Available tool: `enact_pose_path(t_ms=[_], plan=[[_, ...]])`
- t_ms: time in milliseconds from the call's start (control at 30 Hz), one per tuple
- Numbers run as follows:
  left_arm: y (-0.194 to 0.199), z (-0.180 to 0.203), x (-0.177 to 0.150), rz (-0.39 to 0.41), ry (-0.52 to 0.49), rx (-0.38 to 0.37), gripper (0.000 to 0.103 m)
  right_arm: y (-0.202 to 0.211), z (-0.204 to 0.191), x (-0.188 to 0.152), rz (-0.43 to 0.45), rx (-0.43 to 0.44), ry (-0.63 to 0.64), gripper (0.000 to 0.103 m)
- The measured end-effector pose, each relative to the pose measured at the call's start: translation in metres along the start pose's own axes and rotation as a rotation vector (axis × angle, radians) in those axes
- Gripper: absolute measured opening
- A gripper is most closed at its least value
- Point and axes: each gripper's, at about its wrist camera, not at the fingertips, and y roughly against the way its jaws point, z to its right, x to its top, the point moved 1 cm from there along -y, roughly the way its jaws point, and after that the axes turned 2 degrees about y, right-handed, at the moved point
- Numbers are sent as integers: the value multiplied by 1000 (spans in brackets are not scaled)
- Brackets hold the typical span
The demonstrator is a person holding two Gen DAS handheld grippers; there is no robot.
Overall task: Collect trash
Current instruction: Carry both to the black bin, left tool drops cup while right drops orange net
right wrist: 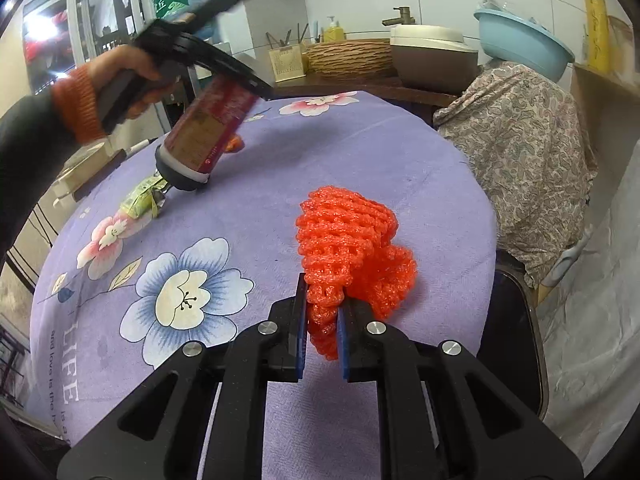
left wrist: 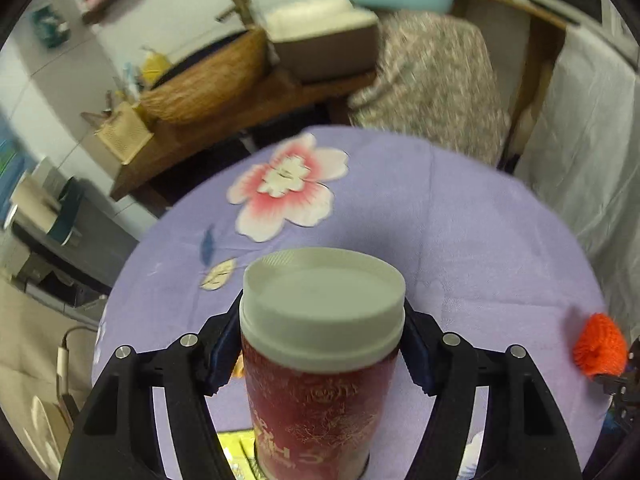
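Currently both grippers are loaded over the round table [right wrist: 360, 152] with its lilac flowered cloth.

Left gripper [left wrist: 322, 344]: jaws clamped on the red canister [left wrist: 316, 404], pads just under its grey screw lid [left wrist: 322, 304]. From the right wrist view the canister [right wrist: 208, 128] hangs at about 10 o'clock, tilted, dark base low and near the cloth.

Right gripper [right wrist: 322, 332]: jaws pinching the lower end of the orange foam net [right wrist: 348, 240], most of it bunched loose ahead at 12 o'clock. Left view catches the same net [left wrist: 598, 346] at 3 o'clock.

Still on the cloth: a yellow-green wrapper [right wrist: 140, 200] at 9 o'clock, just beside the canister base; possibly touching, view too blurred to say. Small orange scrap [right wrist: 234, 144] behind the canister, can't identify.

Doing the step well, my read:
- Hold the canister clamp firm; a smooth wall under tilt could slip.
- Net grip is shallow and foam compresses, so move smoothly, no jerks.
- No bin clearly visible; dark rim at 4 o'clock may be one.
- Lift clear before traversing so the base doesn't drag the wrapper.
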Motion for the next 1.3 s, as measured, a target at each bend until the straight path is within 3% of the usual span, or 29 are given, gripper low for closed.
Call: enact_pose_path(t_ms=[133,267,433,600,800,1000,1200,1300], plan=[[38,-16,-27,80,73,-15,67,5,4,-3,11,2,-29,13],[51,-19,-47,118,103,3,66,10,4,-4,25,5,-40,13],[64,-18,-53,181,150,-9,66,17,4,-4,46,-1,-51,13],[87,5,-51,246,128,-44,66,29,10,-10,56,-29,-61,13],[106,59,-44,319,92,-145,66,41,33,-20,64,-78,-117,13],[111,130,-38,379,60,-292,66,62,65,-39,77,-149,-190,13],[108,201,-22,388,25,-453,66,81,117,-69,67,-255,-300,13],[103,237,-13,383,-7,-488,66,77,142,-88,32,-291,-350,13]])
